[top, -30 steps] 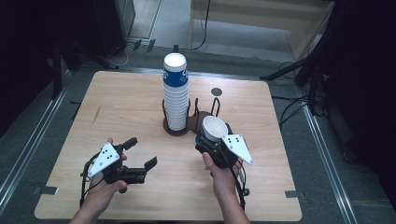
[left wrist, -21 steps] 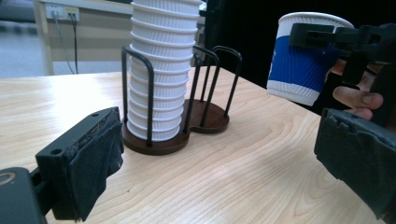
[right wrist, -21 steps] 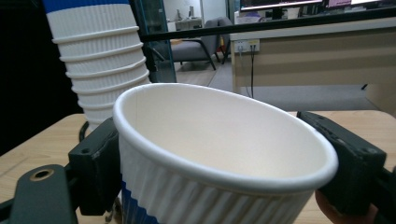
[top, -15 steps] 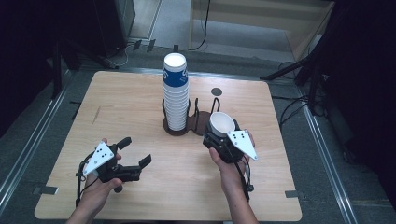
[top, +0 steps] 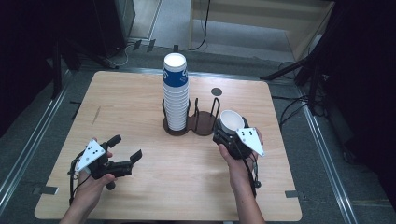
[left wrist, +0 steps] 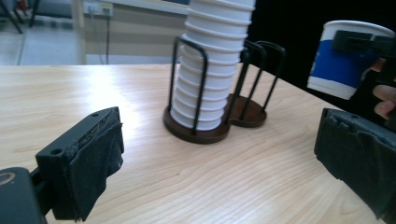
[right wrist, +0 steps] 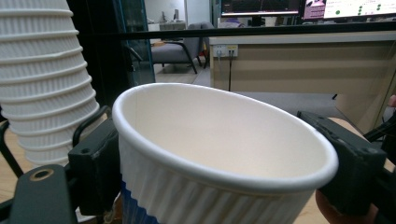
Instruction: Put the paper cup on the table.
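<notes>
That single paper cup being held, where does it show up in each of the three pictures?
High view: the held cup sits right of centre, in the right tool.
Left gripper view: upper right, blue band showing.
Right gripper view: centre, open mouth toward the camera.
Shared landmark: the tall cup stack in its holder.

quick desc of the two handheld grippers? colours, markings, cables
Both the left gripper and the right gripper have black bodies. Each carries a grey three-cornered plate with black dots on top and trails a thin black cable. Jaws are black with dark padded faces. The person's forearms are bare, no sleeves.
</notes>
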`<state>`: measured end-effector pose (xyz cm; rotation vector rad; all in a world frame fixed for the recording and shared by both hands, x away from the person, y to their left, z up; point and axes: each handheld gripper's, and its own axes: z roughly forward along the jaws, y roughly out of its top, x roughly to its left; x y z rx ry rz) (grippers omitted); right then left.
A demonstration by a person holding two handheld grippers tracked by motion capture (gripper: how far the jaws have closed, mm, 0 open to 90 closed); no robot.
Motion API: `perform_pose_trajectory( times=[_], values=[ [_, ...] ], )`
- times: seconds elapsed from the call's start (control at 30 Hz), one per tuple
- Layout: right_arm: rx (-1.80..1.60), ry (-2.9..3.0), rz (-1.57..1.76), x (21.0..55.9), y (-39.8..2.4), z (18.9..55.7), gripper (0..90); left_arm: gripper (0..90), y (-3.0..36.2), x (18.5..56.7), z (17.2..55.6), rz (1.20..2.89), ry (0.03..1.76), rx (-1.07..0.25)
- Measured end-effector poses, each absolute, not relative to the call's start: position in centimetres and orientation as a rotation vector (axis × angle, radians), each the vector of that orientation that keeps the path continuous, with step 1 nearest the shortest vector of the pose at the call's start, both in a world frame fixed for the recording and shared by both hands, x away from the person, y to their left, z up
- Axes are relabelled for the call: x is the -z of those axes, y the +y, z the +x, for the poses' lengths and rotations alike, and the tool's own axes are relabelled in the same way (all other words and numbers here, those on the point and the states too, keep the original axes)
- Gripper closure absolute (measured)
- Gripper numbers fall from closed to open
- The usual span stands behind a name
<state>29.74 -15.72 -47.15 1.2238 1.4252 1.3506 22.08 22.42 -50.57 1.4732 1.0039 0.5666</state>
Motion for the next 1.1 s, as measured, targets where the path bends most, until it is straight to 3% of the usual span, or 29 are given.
perform_pose_trajectory(
  times=[0.5, 1.1],
  values=[
    [-1.260, 1.414, 1.233, 49.1, -17.0, 31.9, 14.5, 2.0, 27.5, 52.1, 22.9, 1.395, 1.152, -0.633],
    [-1.171, 1.341, 1.268, 50.7, -19.1, 35.8, 14.6, 2.0, 30.8, 52.9, 23.0, 1.372, 1.229, -0.706]
  ],
)
